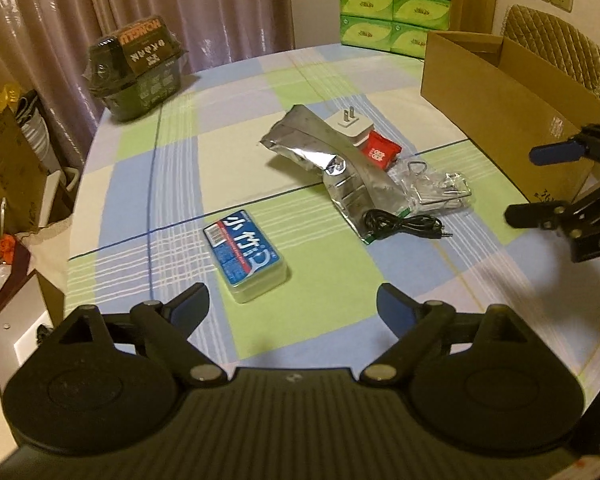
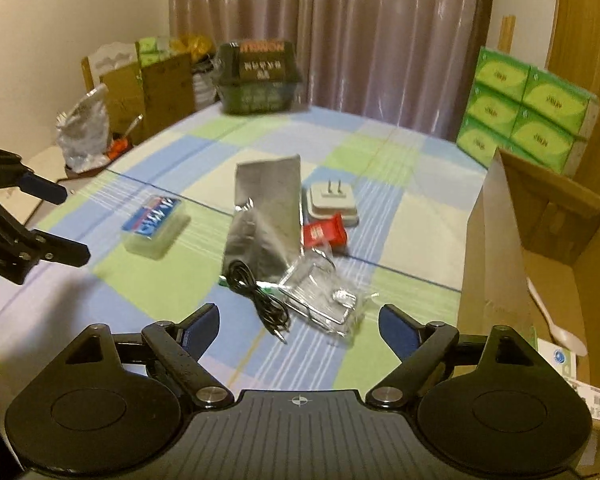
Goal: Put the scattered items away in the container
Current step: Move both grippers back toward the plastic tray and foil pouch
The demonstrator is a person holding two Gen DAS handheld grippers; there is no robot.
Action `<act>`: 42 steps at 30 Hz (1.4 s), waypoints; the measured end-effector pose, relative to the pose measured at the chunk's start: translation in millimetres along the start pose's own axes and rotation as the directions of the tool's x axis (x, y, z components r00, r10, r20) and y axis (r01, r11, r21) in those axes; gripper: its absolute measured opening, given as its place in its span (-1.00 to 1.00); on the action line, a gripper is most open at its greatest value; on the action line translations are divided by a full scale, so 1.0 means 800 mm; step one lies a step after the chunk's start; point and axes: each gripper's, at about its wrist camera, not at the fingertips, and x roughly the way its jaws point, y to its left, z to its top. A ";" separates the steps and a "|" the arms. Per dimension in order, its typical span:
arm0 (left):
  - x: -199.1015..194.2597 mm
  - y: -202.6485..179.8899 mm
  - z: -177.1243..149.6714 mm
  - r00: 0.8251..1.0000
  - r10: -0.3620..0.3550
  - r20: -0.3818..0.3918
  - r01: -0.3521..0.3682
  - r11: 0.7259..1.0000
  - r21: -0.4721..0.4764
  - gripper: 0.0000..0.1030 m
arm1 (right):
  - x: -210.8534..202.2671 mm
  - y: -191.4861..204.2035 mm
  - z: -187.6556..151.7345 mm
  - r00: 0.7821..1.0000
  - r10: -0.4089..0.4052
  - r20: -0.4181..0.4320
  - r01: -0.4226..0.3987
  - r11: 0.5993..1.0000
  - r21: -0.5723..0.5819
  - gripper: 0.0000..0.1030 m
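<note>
A round table [image 1: 132, 168] is shown, covered by a smooth cloth checked in pale blue, green and cream. The left gripper [image 1: 292, 304] is held low over the near edge, its two black fingers with blue pads spread wide and nothing between them. Just ahead of it, a flat rectangular plastic case [image 1: 246, 258] with rounded corners and a blue printed label lies on a green square.

Near the table's middle a loose cluster is seen. A crinkled silver foil pouch [image 1: 320, 148], long and creased, lies across the cloth. Touching its far side is a white wall plug [image 1: 350, 126] with two metal prongs pointing up, and beside that a small red sachet [image 1: 380, 152]. A coiled black cable [image 1: 404, 224] with a jack tip lies against the pouch's near end, and a clear crumpled plastic bag [image 1: 436, 188] holding bent wire pieces lies just beside it.

The right gripper [image 2: 298, 324] hangs over the cable and clear bag, its fingers likewise spread apart and empty; neither touches any item.

An open brown cardboard box [image 1: 496, 96], stiff and matte with its flaps raised, stands at the right edge of the table, apart from the cluster. In the right wrist view a white plastic spoon [image 2: 556, 320] and a small printed carton are seen inside it.

A dark shrink-wrapped pack [image 1: 140, 68] rests at the far edge before pleated curtains [image 1: 180, 4]. Green tissue packs [image 1: 392, 4] are stacked behind the box.
</note>
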 end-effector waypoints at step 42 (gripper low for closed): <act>0.121 -0.077 0.019 0.984 -0.180 0.013 0.163 0.917 0.364 0.68 | 0.114 -0.048 0.000 0.992 0.013 -0.123 -0.018 0.999 -0.040 -0.17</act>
